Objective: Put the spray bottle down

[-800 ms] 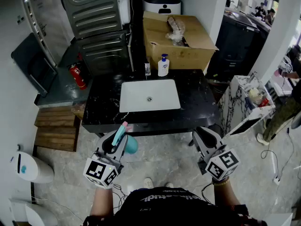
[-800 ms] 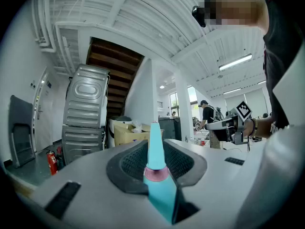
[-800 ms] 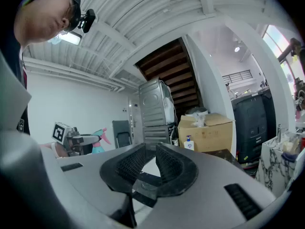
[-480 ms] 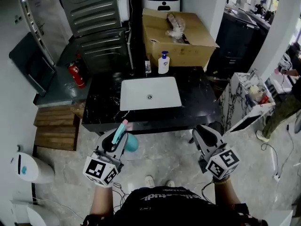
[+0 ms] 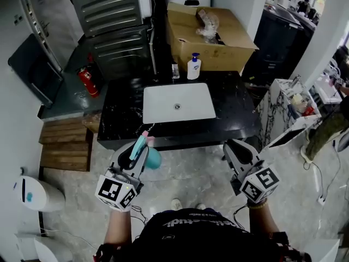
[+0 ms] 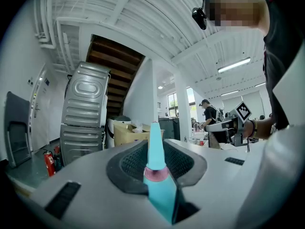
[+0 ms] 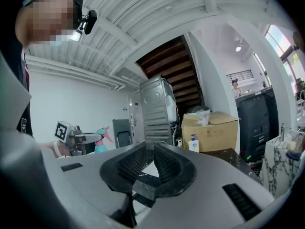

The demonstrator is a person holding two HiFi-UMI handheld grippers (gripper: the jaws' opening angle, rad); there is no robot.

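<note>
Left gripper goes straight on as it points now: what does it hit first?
Likely the cardboard box behind the black counter: the left gripper, shut on the spray bottle, seems level above the countertop. Depth is unclear.

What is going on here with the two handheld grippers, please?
A person stands facing a black marble counter with a white sink, holding a gripper in each hand. The left gripper is clamped on a teal spray bottle, held in the air short of the counter's near edge, so the bottle is not yet set down. The right gripper carries nothing, its jaws nearly together.
</note>
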